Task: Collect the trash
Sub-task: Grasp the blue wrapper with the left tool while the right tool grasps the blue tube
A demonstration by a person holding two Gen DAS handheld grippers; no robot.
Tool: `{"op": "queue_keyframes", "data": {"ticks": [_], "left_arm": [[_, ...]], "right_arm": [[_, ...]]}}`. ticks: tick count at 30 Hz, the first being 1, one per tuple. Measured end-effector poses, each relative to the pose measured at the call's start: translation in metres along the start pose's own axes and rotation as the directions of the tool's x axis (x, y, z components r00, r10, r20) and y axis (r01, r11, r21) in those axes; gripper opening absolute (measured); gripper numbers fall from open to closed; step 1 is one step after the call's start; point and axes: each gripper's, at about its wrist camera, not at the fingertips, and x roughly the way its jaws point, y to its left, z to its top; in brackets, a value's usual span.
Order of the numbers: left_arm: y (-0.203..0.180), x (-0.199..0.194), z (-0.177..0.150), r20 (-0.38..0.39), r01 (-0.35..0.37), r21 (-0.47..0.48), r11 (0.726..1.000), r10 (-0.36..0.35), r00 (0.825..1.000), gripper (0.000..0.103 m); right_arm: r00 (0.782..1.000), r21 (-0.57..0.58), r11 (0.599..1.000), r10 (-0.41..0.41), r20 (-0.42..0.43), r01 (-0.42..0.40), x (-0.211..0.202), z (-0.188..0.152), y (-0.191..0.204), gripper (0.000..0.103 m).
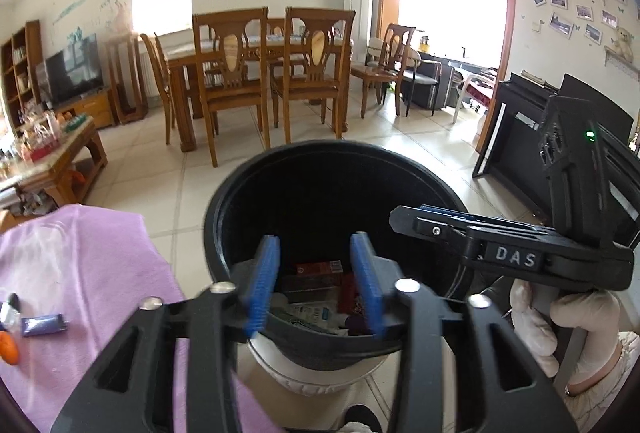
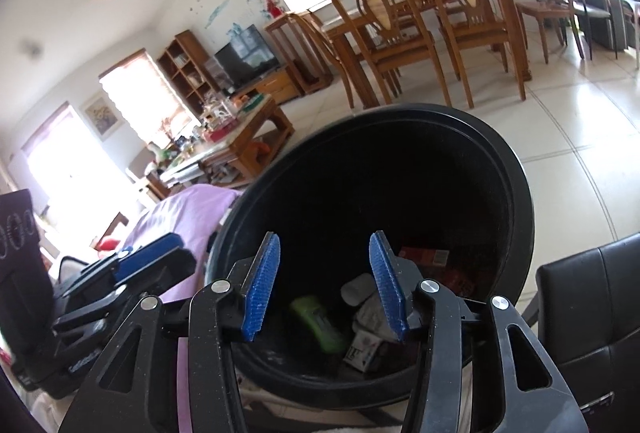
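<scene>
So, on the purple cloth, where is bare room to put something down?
The purple cloth is bare across its middle and far part, toward the black bin. It is crowded only at its left edge, where a small purple packet and an orange thing lie.

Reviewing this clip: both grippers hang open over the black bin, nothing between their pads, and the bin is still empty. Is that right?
One thing is wrong: the black bin is not empty. The right wrist view shows trash at its bottom, including a green item and a red box. The left gripper and right gripper are open with nothing between their pads.
</scene>
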Motion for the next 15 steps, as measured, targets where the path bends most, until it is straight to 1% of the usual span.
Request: {"op": "queue_keyframes", "data": {"ticks": [1,2,4,7,9,12,13,14,15], "left_arm": [[-0.001,-0.005,0.000,0.013,-0.010,0.003,1.000,0.010,1.000,0.060],[0.000,-0.013,-0.001,0.034,-0.024,0.008,1.000,0.024,0.999,0.063],[0.000,-0.025,0.000,0.058,-0.044,0.014,0.999,0.043,0.997,0.064],[0.004,-0.040,-0.001,0.085,-0.070,0.007,0.998,0.069,0.994,0.075],[0.010,-0.051,-0.002,0.103,-0.085,0.001,0.996,0.084,0.991,0.075],[0.023,-0.063,-0.006,0.109,-0.104,-0.017,0.994,0.106,0.988,0.076],[0.029,-0.066,-0.007,0.109,-0.108,-0.028,0.994,0.110,0.988,0.080],[0.035,-0.069,-0.009,0.110,-0.111,-0.040,0.993,0.115,0.987,0.081],[0.044,-0.073,-0.012,0.113,-0.117,-0.056,0.992,0.123,0.986,0.081]], "right_arm": [[1.000,-0.002,1.000,0.001,0.004,-0.001,-0.001,0.000,0.004,0.048],[1.000,-0.003,1.000,0.001,0.007,0.000,-0.001,0.000,0.006,0.048],[1.000,-0.010,1.000,0.007,0.004,-0.007,0.001,-0.001,0.011,0.048],[1.000,-0.027,1.000,0.011,-0.002,-0.011,0.005,-0.001,0.024,0.048],[1.000,-0.037,0.999,0.016,-0.006,-0.016,0.009,-0.002,0.032,0.048],[1.000,-0.059,0.998,0.025,-0.018,-0.026,0.018,-0.003,0.051,0.048],[0.999,-0.065,0.997,0.028,-0.022,-0.029,0.020,-0.004,0.057,0.048],[0.999,-0.075,0.997,0.032,-0.028,-0.034,0.023,-0.005,0.065,0.048],[0.999,-0.085,0.996,0.035,-0.034,-0.038,0.027,-0.006,0.074,0.050]]}}
